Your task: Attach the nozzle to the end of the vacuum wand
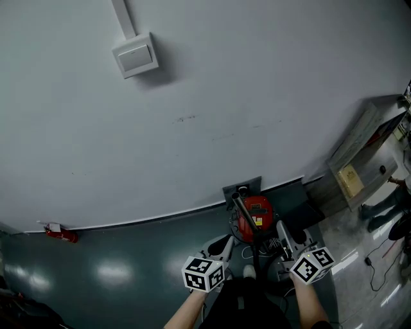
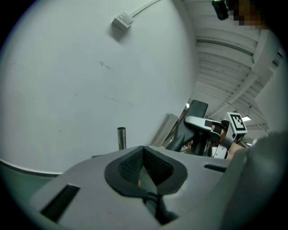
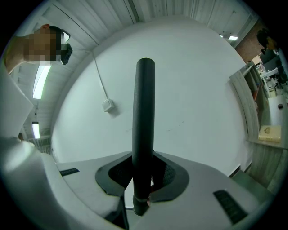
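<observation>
the black tube (image 3: 145, 112) stands upright mid-frame, pinched in our right gripper (image 3: 144, 173); our left gripper (image 2: 144, 157) is pressed together, a steel tube (image 2: 121, 137) showing beyond it. low in the head view we see the red vacuum (image 1: 255, 215) on glossy dark-green floor (image 1: 115, 276) by a white wall (image 1: 225, 96), switch box (image 1: 135, 56) upper left, shelving (image 1: 359, 160) at right.

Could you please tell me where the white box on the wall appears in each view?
Head view: white box in the upper left.
Left gripper view: box near the top, left of centre.
Right gripper view: box left of the black tube.
Shared landmark: the white strip leading off the box.
</observation>
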Available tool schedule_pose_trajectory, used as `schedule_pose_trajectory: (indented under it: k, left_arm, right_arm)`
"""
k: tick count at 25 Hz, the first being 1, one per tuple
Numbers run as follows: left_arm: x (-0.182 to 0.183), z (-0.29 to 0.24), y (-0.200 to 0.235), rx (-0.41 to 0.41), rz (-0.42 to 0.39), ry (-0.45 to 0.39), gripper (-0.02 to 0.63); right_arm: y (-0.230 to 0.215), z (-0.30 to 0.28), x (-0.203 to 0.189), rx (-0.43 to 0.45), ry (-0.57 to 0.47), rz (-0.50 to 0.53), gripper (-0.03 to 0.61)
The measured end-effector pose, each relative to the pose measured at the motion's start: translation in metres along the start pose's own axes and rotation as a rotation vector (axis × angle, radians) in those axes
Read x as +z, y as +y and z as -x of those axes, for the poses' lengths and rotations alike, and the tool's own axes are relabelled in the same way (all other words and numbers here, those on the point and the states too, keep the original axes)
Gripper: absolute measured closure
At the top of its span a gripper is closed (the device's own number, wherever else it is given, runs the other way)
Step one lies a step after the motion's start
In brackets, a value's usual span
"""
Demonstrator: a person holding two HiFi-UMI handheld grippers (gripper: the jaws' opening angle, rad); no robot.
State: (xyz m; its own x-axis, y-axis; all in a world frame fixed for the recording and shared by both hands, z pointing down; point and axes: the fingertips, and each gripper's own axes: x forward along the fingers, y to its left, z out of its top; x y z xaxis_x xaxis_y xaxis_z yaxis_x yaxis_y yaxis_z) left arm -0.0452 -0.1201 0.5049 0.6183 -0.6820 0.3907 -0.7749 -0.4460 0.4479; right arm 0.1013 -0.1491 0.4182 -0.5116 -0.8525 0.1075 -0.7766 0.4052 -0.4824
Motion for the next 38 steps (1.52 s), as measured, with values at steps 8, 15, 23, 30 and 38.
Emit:
schedule_pose_trajectory:
  k: [8,15,23,30,38]
  left_arm:
    - [0.003,-0.022,0.004,0.015,0.004,-0.021,0.609]
    - [0.002,-0.041,0.024,0.062,0.036,-0.041,0.609]
    - [-0.006,-0.063,0.045,0.083,0.055,-0.045,0.609]
    - [-0.02,-0.095,0.062,0.084,0.069,-0.045,0.536]
    - [-0.019,-0.131,0.071,0.071,0.099,-0.035,0.458]
  right_arm:
    - [-0.013,-0.02,0.016,0.04,-0.019,-0.009,0.488]
    - [-0.016,-0.048,0.027,0.093,-0.031,0.004,0.488]
    - [-0.025,-0.076,0.026,0.113,-0.036,-0.013,0.486]
    - [-0.03,-0.097,0.032,0.119,-0.041,-0.009,0.488]
    - [-0.034,-0.116,0.036,0.127,-0.034,-0.004,0.488]
